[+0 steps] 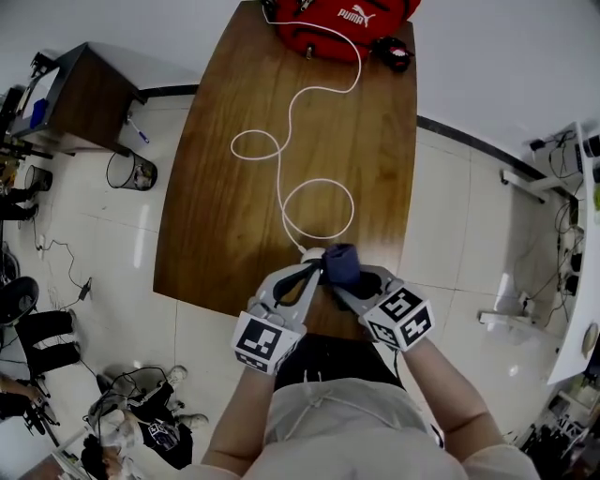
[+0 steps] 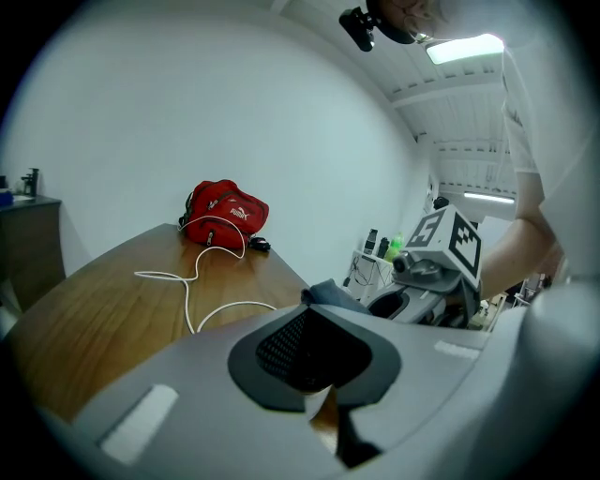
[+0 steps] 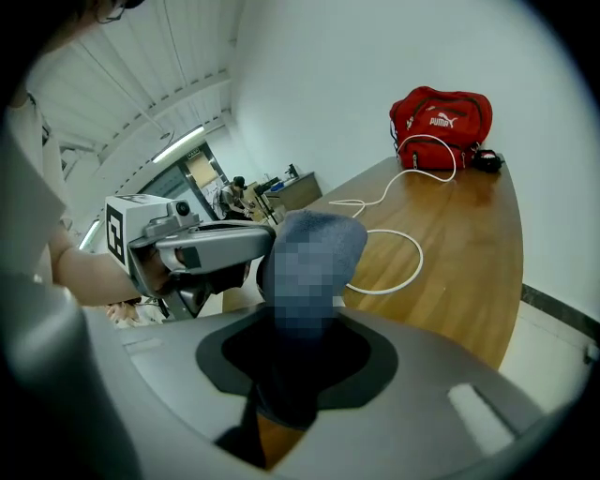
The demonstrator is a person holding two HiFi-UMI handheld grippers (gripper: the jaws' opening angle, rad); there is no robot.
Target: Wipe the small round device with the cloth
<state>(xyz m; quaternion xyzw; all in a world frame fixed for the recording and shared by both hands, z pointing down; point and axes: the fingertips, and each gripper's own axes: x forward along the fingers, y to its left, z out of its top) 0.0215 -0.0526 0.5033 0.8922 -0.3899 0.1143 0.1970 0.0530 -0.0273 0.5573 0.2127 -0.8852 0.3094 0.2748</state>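
Note:
The small round white device [image 1: 309,253] lies at the end of a white cable [image 1: 281,159], near the front edge of the wooden table [image 1: 216,216]. My left gripper [image 1: 309,274] is shut, its tips right at the device; a hold on it does not show. In the left gripper view the jaws [image 2: 314,361] are closed and hide the device. My right gripper [image 1: 345,281] is shut on a dark blue cloth [image 1: 342,264], which stands bunched above its jaws [image 3: 300,375] in the right gripper view. The cloth [image 3: 309,253] sits against the left gripper's tips [image 3: 202,248].
A red sports bag [image 1: 342,23] and a small black item [image 1: 392,52] lie at the table's far end. The cable runs in loops down the table's middle. A waste bin [image 1: 131,172] and a dark cabinet [image 1: 80,98] stand on the floor to the left.

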